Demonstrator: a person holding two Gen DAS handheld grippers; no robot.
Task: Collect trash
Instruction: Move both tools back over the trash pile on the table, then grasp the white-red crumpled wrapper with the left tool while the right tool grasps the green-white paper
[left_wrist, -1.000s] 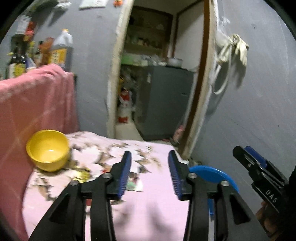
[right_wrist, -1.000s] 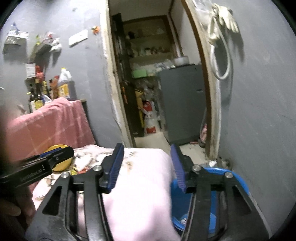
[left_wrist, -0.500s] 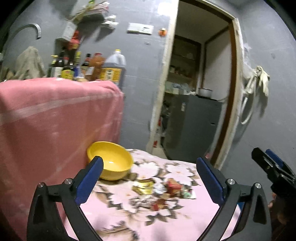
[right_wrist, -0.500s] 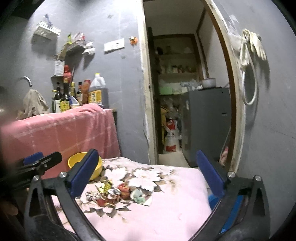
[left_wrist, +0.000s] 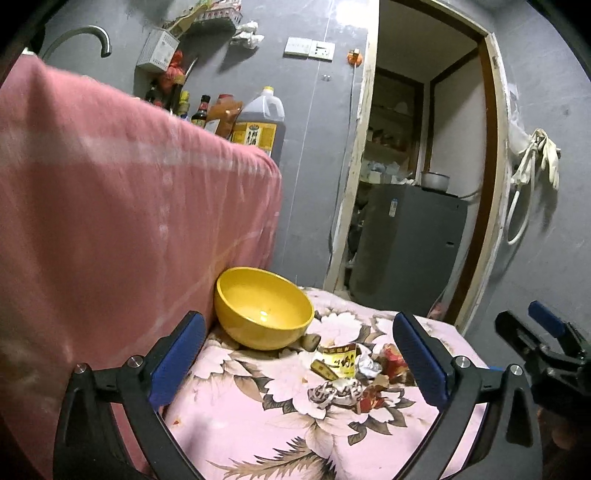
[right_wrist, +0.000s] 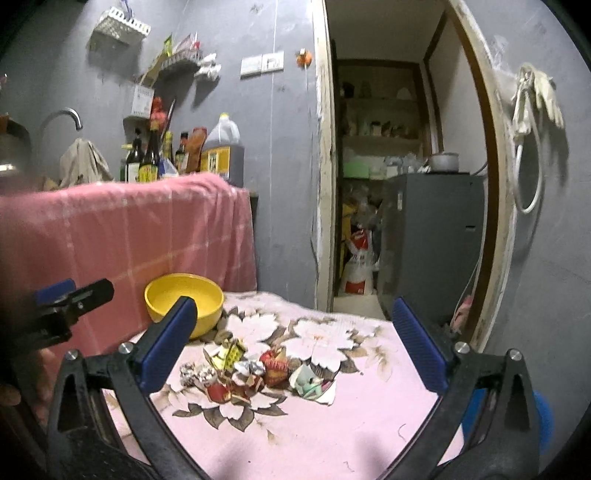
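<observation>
- Left black two-finger gripper with blue pads and right black two-finger gripper with blue pads both hover with jaws spread wide, gripping nothing.
- Between the fingers, a heap of crumpled paper and foil wrappers lies on the pink flowered tablecloth.
- Just beyond sits a round yellow plastic bowl, against a hanging pink checked cloth.

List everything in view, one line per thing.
wrappers: a small heap, mixed colours, middle of the cloth
bowl: one, yellow, beside the heap, against the pink drape
floral cloth: one, pink, covering the table
pink drape: one, behind the bowl
bottles: several, dark, above the drape
blue bin: one, low at the table's right edge
left gripper: open, over the cloth
right gripper: open, over the heap
</observation>
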